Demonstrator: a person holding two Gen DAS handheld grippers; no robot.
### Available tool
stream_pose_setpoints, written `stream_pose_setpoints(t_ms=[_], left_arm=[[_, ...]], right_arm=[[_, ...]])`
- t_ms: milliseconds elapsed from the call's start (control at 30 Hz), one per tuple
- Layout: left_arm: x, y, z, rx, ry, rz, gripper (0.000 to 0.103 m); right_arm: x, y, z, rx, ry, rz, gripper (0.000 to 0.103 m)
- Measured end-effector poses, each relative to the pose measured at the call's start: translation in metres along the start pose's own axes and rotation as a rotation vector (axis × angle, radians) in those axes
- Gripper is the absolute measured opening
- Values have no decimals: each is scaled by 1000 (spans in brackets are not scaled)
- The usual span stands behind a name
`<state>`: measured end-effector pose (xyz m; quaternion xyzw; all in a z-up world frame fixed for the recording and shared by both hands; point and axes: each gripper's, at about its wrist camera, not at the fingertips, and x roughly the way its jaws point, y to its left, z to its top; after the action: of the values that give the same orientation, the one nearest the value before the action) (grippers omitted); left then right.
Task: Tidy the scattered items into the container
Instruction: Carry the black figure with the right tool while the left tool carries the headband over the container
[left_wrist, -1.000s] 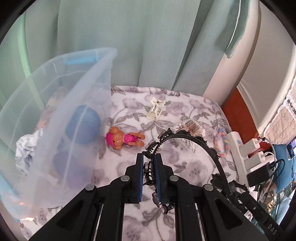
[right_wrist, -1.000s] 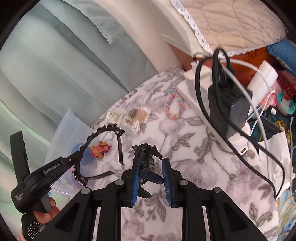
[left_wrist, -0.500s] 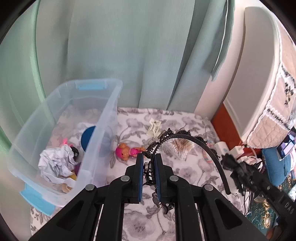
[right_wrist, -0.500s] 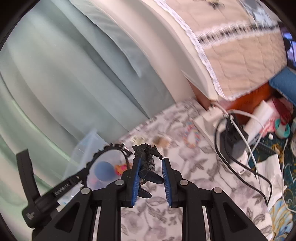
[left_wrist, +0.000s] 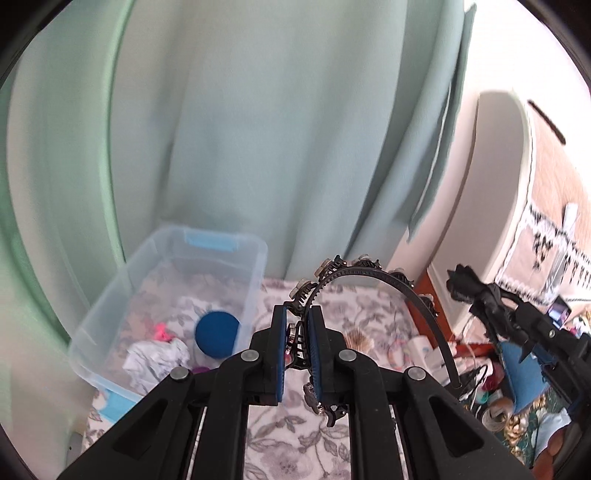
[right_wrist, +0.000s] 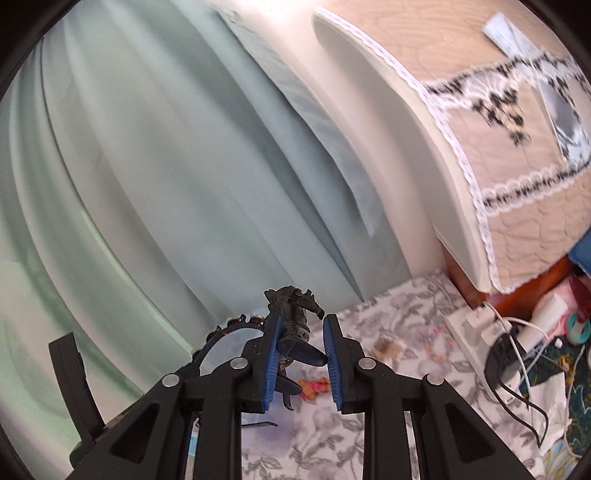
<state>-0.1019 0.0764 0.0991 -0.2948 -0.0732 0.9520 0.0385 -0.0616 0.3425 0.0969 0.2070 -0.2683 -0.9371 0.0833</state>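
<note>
Black toothed headband (left_wrist: 373, 275) sits pinched in your left gripper (left_wrist: 298, 354); your right gripper (right_wrist: 300, 363) pinches a dark claw clip (right_wrist: 293, 325), clear plastic bin (left_wrist: 110, 328) far left.

Translucent plastic bin (left_wrist: 255, 273), floral cloth (left_wrist: 295, 443)

Container (left_wrist: 255, 258) left on the bedspread (left_wrist: 288, 443), ball (left_wrist: 216, 334) inside, curtain (left_wrist: 258, 147) behind

Both wrist views look down, sharing the floral bedspread (left_wrist: 354, 306).
</note>
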Motion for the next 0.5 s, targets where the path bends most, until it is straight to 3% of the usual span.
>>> stream_pose_setpoints(t_ms=[200,500], left_arm=[[-25,23,14,-33,-67,18,12],[-44,59,20,-85,-116,63,12]], right_arm=[[-4,38,5,-38,-37,51,25],[7,75,-5,-87,-12,93,25]])
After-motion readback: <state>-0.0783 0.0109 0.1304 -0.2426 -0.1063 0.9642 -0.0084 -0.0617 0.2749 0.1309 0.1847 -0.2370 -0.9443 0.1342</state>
